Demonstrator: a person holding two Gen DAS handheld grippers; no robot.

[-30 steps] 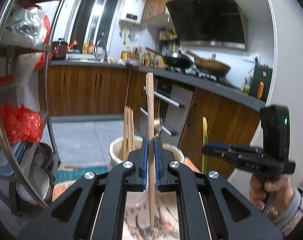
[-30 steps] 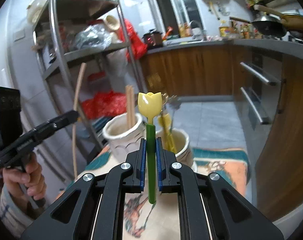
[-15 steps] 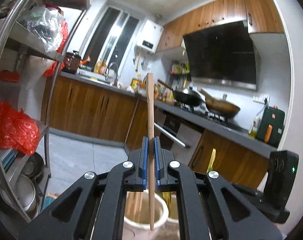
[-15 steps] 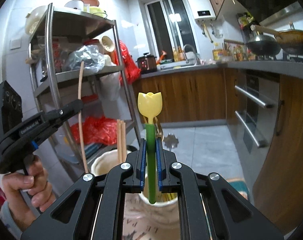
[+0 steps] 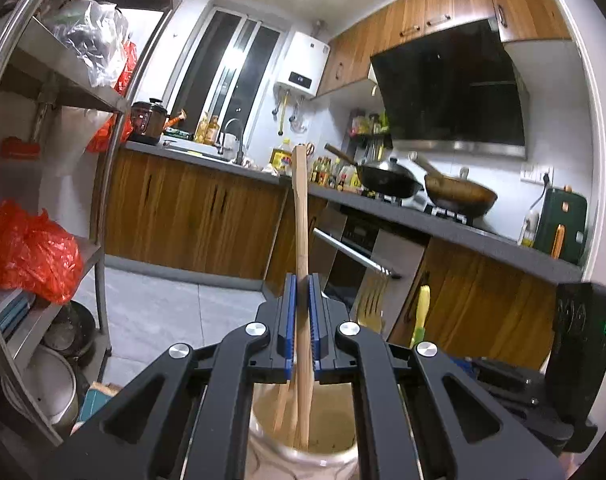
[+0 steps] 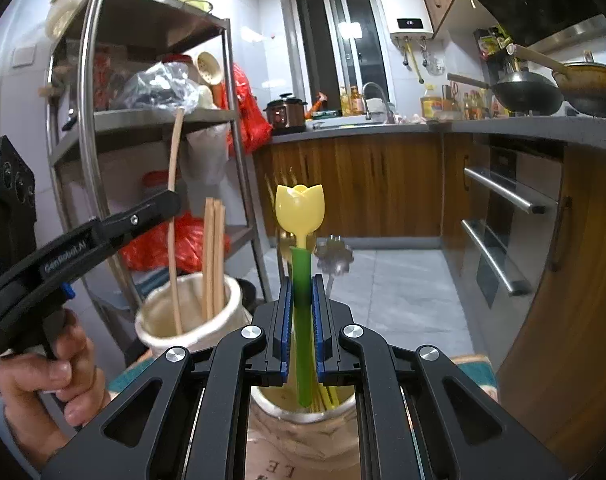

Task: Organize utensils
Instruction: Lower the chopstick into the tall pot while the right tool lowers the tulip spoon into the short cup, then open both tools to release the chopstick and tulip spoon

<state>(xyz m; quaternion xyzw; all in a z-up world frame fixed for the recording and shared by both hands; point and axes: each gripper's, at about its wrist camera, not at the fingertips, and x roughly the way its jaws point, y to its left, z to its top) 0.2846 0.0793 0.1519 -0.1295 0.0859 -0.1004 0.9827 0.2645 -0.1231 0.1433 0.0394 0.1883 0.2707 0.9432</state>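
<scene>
A metal shelf rack (image 6: 103, 128) stands at the left, with a red plastic bag (image 5: 27, 252) on a lower shelf and a clear crumpled bag (image 6: 159, 84) on a higher one. Along the bench (image 6: 383, 126) at the far wall sit a dark rice cooker (image 6: 285, 112), a tap (image 6: 377, 98) and oil bottles (image 6: 351, 100). On the hob at the bench's right end rest a black wok (image 5: 387, 180) and a brown pan (image 5: 461, 196), under a dark extractor hood (image 5: 451, 88). A white water heater (image 6: 407, 8) hangs beside the window (image 6: 339, 40).

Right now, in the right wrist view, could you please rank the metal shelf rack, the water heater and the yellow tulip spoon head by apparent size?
1. metal shelf rack, clearly largest.
2. water heater and yellow tulip spoon head: similar in apparent size; the spoon is much nearer, so no ranking.
</scene>
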